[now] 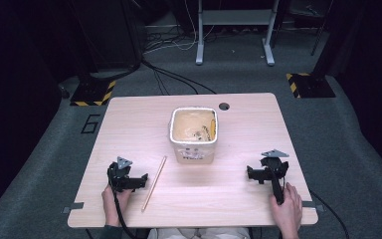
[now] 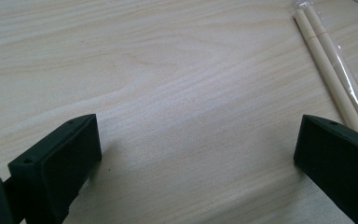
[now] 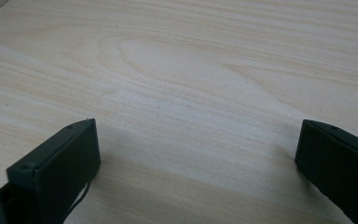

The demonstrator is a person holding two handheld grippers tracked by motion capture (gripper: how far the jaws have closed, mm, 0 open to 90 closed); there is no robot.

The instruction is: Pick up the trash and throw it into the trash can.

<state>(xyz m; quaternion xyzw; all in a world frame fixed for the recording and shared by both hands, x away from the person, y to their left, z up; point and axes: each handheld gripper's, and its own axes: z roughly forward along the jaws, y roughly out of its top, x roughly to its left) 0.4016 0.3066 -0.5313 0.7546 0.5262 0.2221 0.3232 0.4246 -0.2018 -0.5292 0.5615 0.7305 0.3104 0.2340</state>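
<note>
A person's left hand and right hand come in over the near edge of the wooden table, each holding a gripper that rests low on the tabletop. The left gripper sits to the near left of the white container, its jaws spread wide with only bare wood between them, as the left gripper view confirms. The right gripper sits to the near right of the container, jaws likewise spread wide over bare wood, pointing inward toward the table's middle.

A pair of wrapped chopsticks lies flat on the table just right of the left gripper, near the container's near left corner. Its long axis runs diagonally, the far end nearer the container and the near end toward the person. In the left gripper view the pair shows in a clear sleeve beside the right jaw, not between the jaws.

The container stands upright at the table's centre, open-topped, with a tan interior holding some dark bits too small to identify. Behind it, a round cable hole pierces the tabletop.
</note>
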